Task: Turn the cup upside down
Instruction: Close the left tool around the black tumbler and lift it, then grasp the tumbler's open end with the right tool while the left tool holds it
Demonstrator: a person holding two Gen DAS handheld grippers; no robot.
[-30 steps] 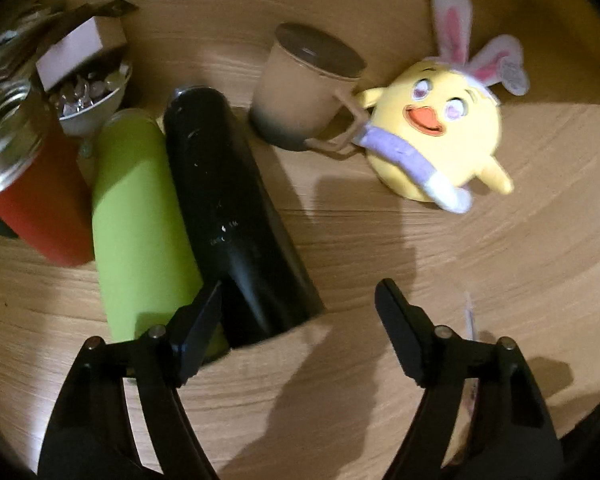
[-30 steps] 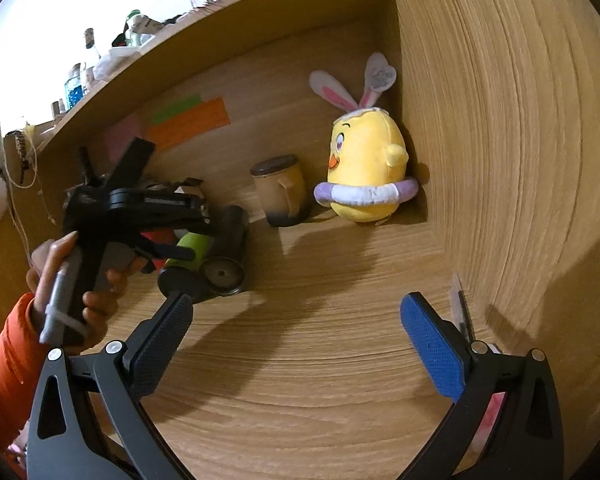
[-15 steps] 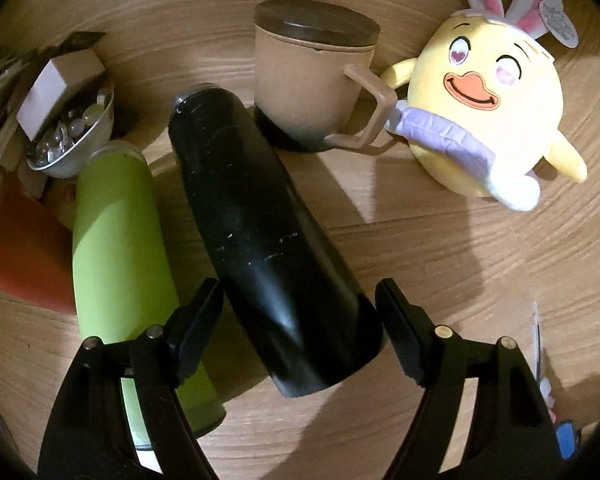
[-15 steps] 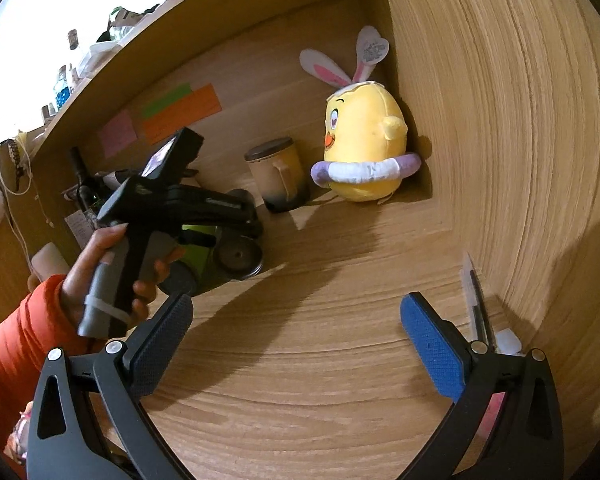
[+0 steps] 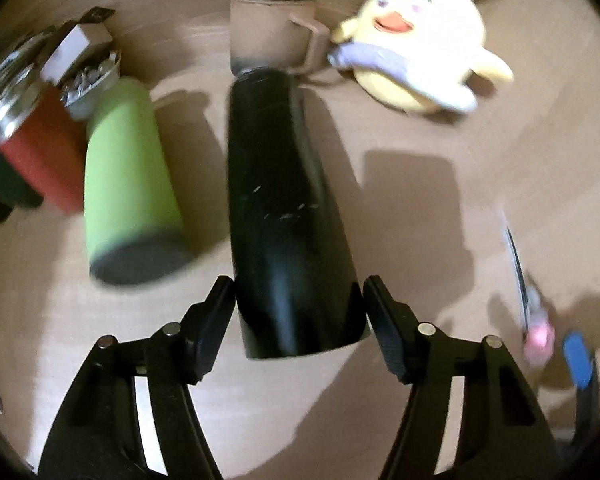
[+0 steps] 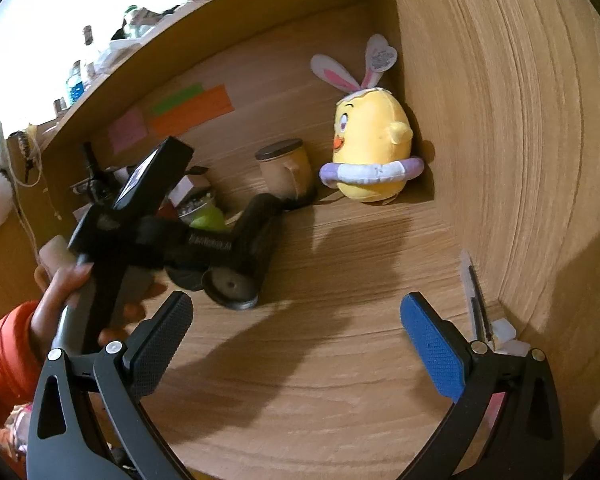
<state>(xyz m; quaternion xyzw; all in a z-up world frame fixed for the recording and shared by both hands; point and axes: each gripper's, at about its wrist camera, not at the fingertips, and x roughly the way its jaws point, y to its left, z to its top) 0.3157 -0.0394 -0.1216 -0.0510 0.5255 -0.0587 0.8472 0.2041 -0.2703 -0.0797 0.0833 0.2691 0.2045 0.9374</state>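
Two fingers of left gripper [image 5: 299, 312] now flank base end of black cylindrical metal cup [image 5: 288, 216] lying on wooden counter [image 5: 400, 240]; a second ago they were short of it. Fingers apart, unclamped; contact unclear. Grasp looks imminent. Right gripper [image 6: 296, 330] spread wide, empty, well apart.

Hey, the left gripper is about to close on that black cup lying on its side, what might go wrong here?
1. The black cup is round and lying down; the open left gripper straddles only its near end, so it may roll or slip.
2. Its far end sits right by the tan mug, which a swing might knock.
3. The green cup lies close alongside and might get bumped.
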